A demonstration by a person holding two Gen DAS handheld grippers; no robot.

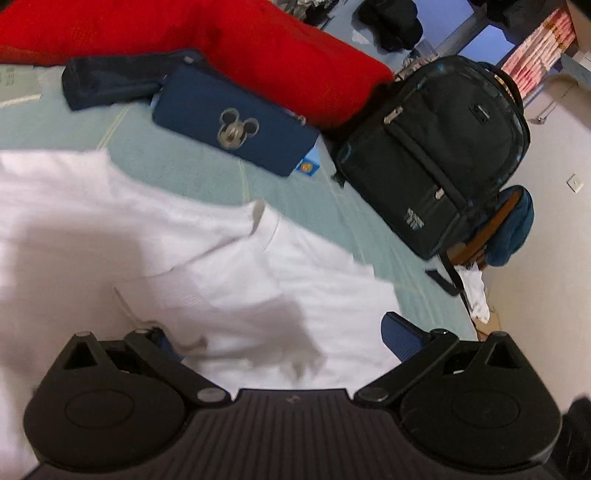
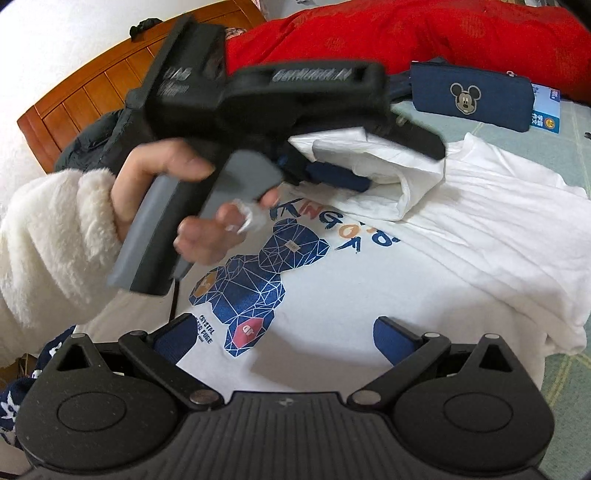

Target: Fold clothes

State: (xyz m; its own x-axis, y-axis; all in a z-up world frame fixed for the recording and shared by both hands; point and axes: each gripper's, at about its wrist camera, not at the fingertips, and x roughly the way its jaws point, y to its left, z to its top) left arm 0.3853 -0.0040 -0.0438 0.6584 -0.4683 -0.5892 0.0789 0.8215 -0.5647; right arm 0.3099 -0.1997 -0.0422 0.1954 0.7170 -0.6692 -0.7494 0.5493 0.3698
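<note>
Jaws first: the right gripper [image 2: 284, 341] has its blue pads spread wide with nothing between them, hanging just over the printed chest of the white t-shirt [image 2: 461, 236]. The left gripper [image 2: 354, 181], seen from the right wrist at about 12 o'clock, looks to be pinching a white sleeve [image 2: 402, 166], with the cloth bunched around its blue fingers and doubled over onto the shirt body. In its own view the left gripper [image 1: 275, 338] shows pads set wide apart with white cloth between them and over the left one, so honestly that grip is a judgement, not a clear read. A hand [image 2: 177, 195] in a fluffy white cuff is squeezing its handle.

The shirt lies print-up on the pale green bedsheet [image 2: 554, 147], collar toward 1 o'clock, hem end near the right gripper. Off at 1 o'clock sits a navy Mickey pouch [image 2: 476, 98], with a red blanket [image 2: 406, 33] behind it.

Handling-wise it looks like thin light cotton: floppy, no stiffness, will sag and crease wherever it isn't supported. Not slippery, not fragile. I'd grab at seams or edges like the sleeve cuff, shoulder or hem, since a pinch mid-panel just drags up a tent of fabric.
</note>
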